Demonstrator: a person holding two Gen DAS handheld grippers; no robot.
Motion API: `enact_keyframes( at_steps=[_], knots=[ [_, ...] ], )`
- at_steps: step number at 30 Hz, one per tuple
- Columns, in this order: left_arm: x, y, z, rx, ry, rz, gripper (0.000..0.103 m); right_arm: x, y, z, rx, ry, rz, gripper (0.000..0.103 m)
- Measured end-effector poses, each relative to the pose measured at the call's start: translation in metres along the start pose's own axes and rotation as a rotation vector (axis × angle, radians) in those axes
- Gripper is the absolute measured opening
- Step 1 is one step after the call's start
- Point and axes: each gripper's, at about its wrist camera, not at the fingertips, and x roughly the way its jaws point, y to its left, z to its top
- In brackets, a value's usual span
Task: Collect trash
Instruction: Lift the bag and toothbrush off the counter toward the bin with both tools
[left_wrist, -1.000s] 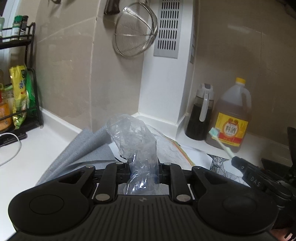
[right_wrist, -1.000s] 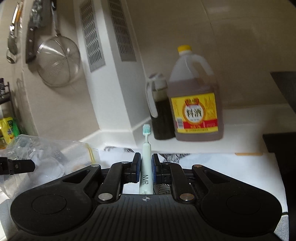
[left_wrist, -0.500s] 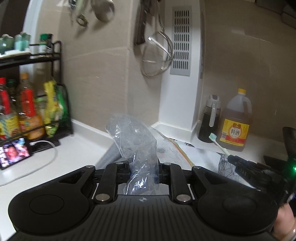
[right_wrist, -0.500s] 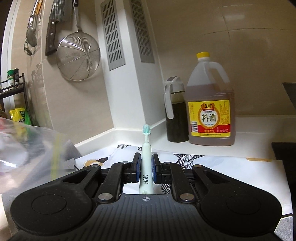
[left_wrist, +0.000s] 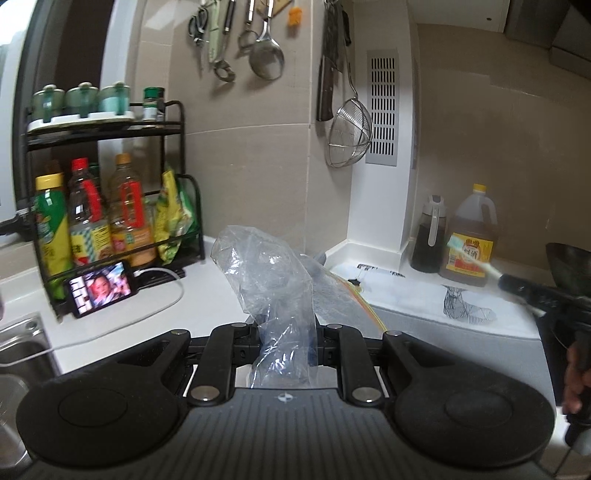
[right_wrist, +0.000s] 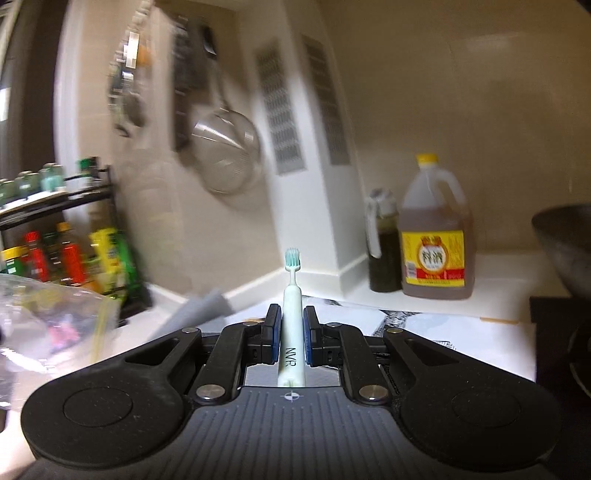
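Observation:
A crumpled clear plastic bag stands up between the jaws of my left gripper, which is shut on it above the white counter. In the right wrist view my right gripper is shut on a pale green toothbrush, handle in the pads, blue-green bristles pointing up. The same toothbrush shows blurred at the right edge of the left wrist view, with the right gripper behind it. The plastic bag fills the left edge of the right wrist view.
A black rack of bottles and a phone on a cable stand at left, by a sink. A dark bottle and a yellow-capped jug stand at back right. A grey cloth and printed paper lie on the counter. A dark wok sits at right.
Both grippers have pulled back and up from the corner, keeping the bag and toothbrush. The rack, phone and sink have come into the left view; the right view now sweeps left, blurred.

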Motion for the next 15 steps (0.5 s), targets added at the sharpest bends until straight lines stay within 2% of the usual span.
enact_keyframes(
  at_steps=[8,15],
  knots=[
    [-0.060,0.030,-0.034,0.000,0.024,0.021,0.019,-0.084,0.049,-0.016,-0.068,0.037,0.129,0.014],
    [-0.097,0.044,-0.062,0.009,0.058,0.028,0.019,-0.125,0.085,-0.041,-0.128,0.125,0.222,0.014]
  ],
)
